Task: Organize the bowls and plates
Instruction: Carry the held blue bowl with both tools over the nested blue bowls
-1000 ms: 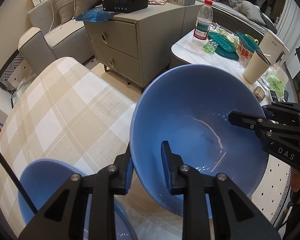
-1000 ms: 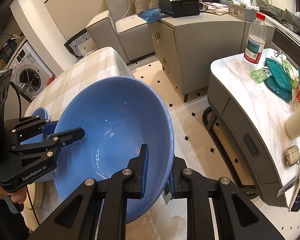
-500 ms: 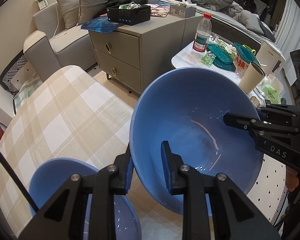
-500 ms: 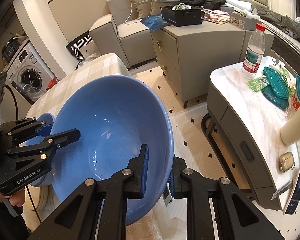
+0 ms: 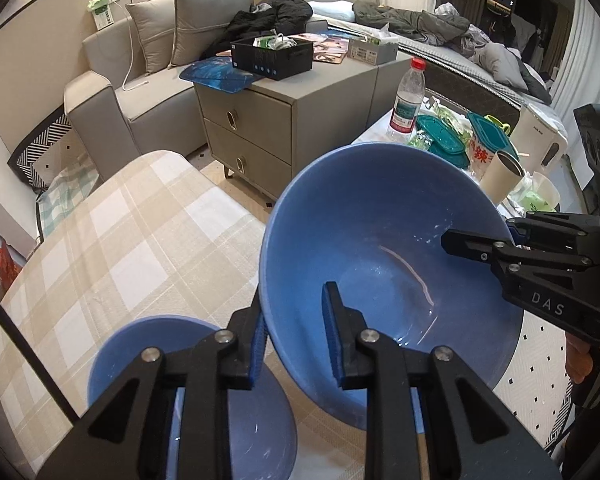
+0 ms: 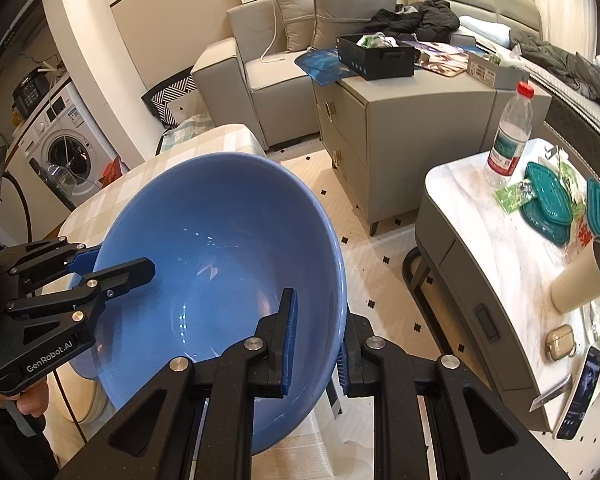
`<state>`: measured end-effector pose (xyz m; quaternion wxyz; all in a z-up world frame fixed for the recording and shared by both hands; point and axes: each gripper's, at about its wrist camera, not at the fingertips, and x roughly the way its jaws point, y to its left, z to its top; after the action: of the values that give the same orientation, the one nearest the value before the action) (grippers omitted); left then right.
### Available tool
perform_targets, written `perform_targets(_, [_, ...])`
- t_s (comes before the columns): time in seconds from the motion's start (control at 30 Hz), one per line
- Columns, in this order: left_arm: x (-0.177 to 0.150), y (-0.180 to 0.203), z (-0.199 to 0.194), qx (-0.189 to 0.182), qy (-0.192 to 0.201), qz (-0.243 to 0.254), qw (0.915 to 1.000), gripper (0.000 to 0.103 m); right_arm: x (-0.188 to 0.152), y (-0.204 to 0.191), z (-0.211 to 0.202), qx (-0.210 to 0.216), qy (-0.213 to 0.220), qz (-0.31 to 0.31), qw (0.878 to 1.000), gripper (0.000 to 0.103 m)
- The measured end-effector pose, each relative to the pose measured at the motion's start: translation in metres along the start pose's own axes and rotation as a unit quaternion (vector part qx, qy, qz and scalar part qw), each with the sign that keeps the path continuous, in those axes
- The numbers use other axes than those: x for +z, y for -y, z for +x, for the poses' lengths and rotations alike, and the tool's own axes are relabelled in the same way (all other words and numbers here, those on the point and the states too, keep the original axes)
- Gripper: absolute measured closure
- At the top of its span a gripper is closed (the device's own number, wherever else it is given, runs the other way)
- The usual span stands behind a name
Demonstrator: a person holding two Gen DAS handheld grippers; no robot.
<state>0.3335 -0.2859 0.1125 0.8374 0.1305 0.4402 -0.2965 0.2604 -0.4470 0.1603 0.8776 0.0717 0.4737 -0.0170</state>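
Lifted higher, large blue bowl [image 5: 388, 240] stays clamped by both grippers.

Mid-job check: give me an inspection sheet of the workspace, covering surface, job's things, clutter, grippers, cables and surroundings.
Surface: checked tablecloth, mostly bare.
Job's things: big blue bowl held tilted above the table; small blue bowl on the cloth below it.
Clutter: side table carries a water bottle, teal lids, a cup, an earbud case, a phone.
Grippers: left gripper and right gripper each clamp the big bowl's rim, on opposite sides, jaws shut on it.
Cables: black cable crosses the cloth's left edge.
Surroundings: sofa, drawer cabinet, washing machine.
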Motion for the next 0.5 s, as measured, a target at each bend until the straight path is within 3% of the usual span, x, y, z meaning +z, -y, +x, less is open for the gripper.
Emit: perform_targets(0.5, [-0.004, -0.022, -0.037, 0.013, 0.031, -0.021, 0.9992, 0.079, 0.016, -0.036, -0.025, 0.002, 0.020, -0.033, 0.999, 0.086])
